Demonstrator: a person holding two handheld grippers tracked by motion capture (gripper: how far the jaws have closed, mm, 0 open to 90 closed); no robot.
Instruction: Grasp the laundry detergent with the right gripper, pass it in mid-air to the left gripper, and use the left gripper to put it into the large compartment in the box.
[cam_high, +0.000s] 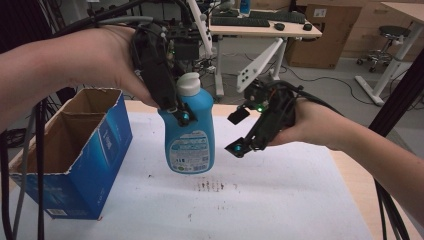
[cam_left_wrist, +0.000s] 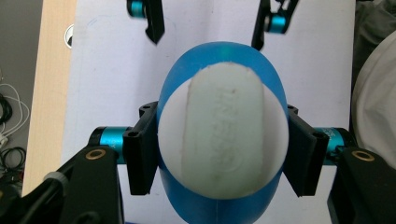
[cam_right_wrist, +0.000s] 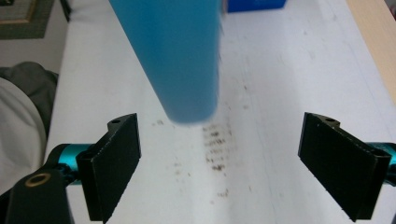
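Blue bottle (cam_high: 189, 131) lifted clear of counter (cam_high: 280, 200), just right of open cardboard box (cam_high: 75, 150). Left gripper (cam_left_wrist: 219, 154) jaws clamped on bottle neck. Right gripper (cam_high: 239, 131) jaws spread wide, empty, beside bottle. Pickup done; placing into box likely remains.

Blue bottle (cam_high: 189, 135): smooth, slightly glossy plastic with a printed paper-like label; its white cap (cam_left_wrist: 223, 133) is matt plastic with faint raised lettering. Left gripper (cam_left_wrist: 223, 149) and right gripper (cam_right_wrist: 219, 163): matt black plastic jaw pads, glossy teal anodised-looking metal fittings, brass-coloured eyelets. Box (cam_high: 65, 150): raw brown cardboard inside, glossy blue print outside with worn edges; table (cam_high: 280, 200) has a matt white sheet with dark smudges over pale wood.
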